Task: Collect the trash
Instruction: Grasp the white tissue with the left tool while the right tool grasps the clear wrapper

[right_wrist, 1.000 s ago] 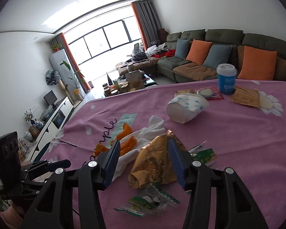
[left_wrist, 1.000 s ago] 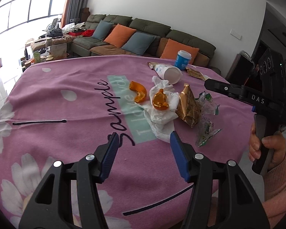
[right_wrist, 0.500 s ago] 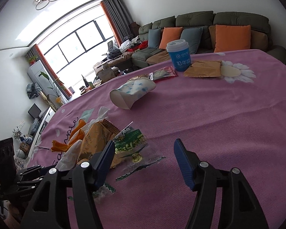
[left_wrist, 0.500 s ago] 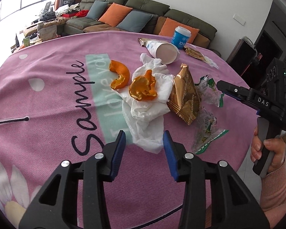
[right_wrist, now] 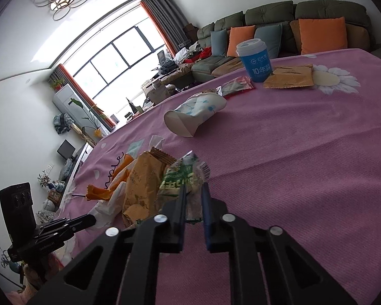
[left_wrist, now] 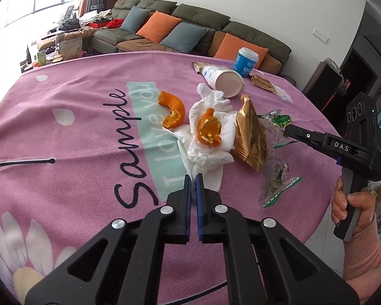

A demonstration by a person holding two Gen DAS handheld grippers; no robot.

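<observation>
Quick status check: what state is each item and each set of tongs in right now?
Left tongs: shut on white tissue.
Right tongs: closing on green wrapper.
White paper cup: tipped on its side.
Blue cup: upright, lidded.
Gold snack bag: crumpled, opened.

"Sample" on pink tablecloth point(left_wrist: 76, 127)

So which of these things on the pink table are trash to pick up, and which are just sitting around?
Trash:
- white tissue, pinched by left gripper
- green wrapper, right gripper closing on it
- orange peels
- gold bag
- tipped paper cup

Probably just sitting around:
- blue cup, upright with lid
- sofa
- cushions
</observation>
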